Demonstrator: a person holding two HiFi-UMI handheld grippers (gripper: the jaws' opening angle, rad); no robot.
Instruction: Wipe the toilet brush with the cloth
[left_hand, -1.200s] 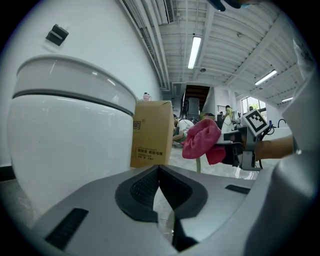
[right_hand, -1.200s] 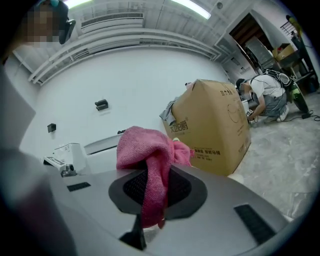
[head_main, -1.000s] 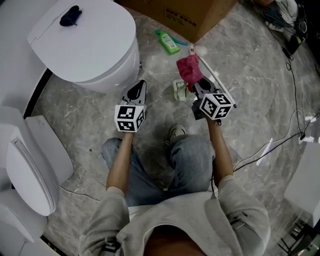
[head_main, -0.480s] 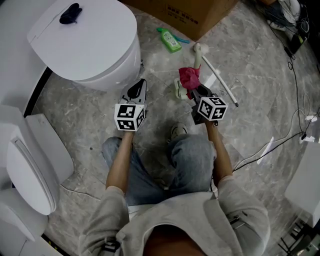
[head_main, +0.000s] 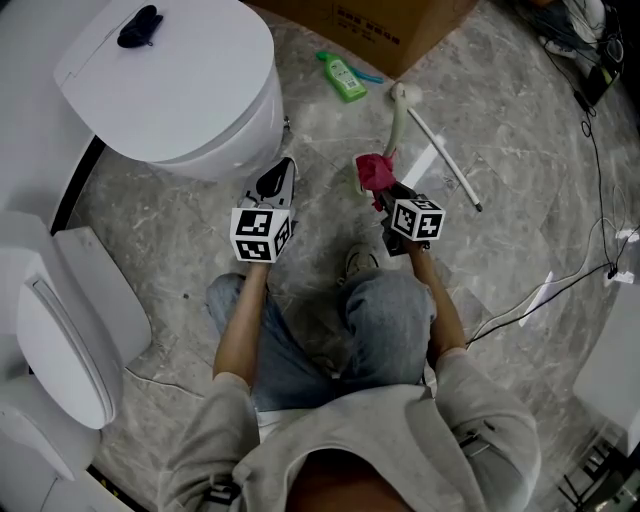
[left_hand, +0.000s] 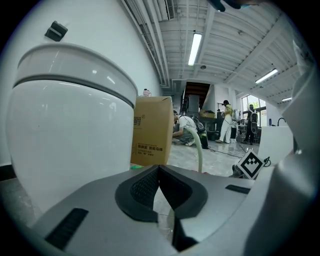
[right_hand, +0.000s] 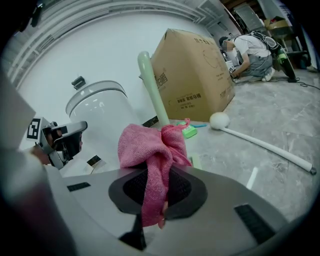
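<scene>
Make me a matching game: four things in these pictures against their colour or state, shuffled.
Things:
1. cloth
2. bottle
3. left gripper
4. rod

Descriptions:
A. white, ball-ended, lying on the floor
B. shut on nothing
C. pink, clamped in the right gripper
D. green, lying near the box

Pairs: 1-C, 2-D, 3-B, 4-A.

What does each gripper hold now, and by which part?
The right gripper pinches the cloth by a bunched fold; one end hangs below. The left gripper holds nothing.
</scene>
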